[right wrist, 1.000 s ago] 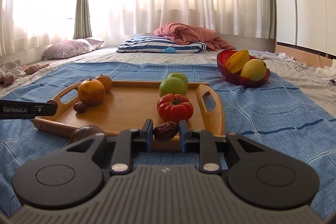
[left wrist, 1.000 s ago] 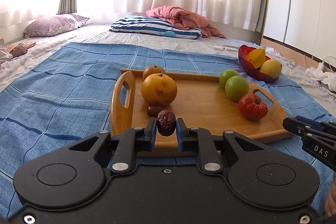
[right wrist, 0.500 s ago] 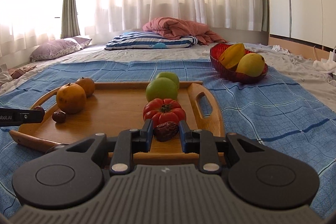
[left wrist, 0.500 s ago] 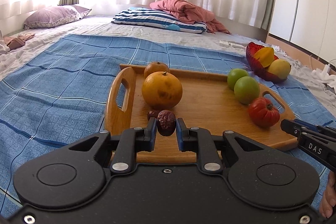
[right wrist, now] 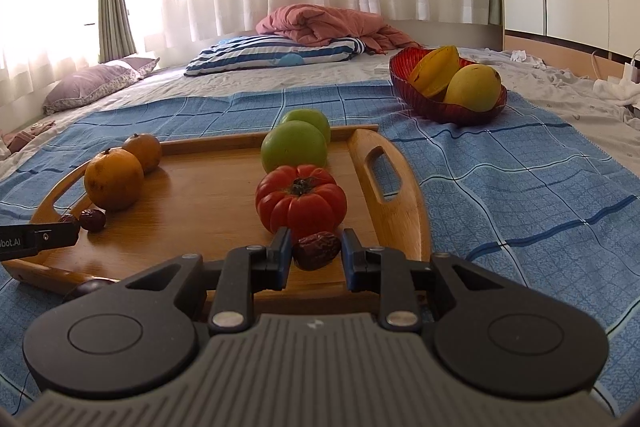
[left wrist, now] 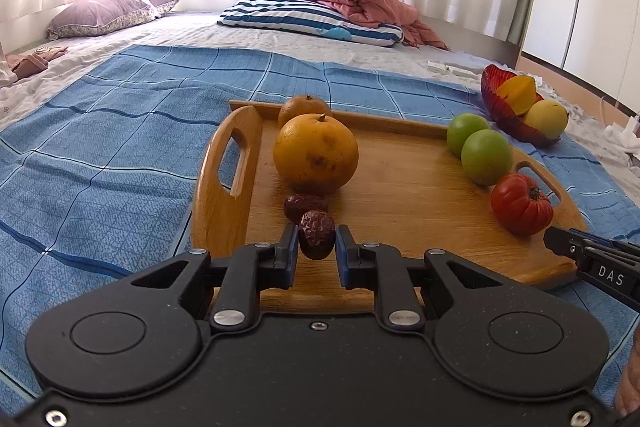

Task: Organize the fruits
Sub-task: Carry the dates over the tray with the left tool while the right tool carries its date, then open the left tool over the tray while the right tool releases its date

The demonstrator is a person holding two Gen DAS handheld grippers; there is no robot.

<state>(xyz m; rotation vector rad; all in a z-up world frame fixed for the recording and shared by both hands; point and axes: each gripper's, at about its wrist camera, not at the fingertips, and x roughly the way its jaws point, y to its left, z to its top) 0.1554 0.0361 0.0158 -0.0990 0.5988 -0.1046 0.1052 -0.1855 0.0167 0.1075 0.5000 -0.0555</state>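
Observation:
A wooden tray (left wrist: 404, 195) lies on a blue blanket. On it are two oranges (left wrist: 316, 153), two green apples (left wrist: 486, 157), a red tomato (left wrist: 520, 203) and a dried date (left wrist: 302, 205). My left gripper (left wrist: 317, 247) is shut on a second date (left wrist: 317, 239) just in front of the date on the tray. In the right wrist view my right gripper (right wrist: 316, 253) is shut on another date (right wrist: 317, 250), over the tray's front edge and right in front of the tomato (right wrist: 300, 201).
A red bowl (right wrist: 440, 107) with a mango and a yellow starfruit stands beyond the tray on the right. A dark round object (right wrist: 86, 289) lies on the blanket by the tray's front left edge. Pillows and a pink quilt lie far back.
Both grippers have moved forward over the tray with their dates. The left one has come close to the date on the tray, the right one close to the tomato.

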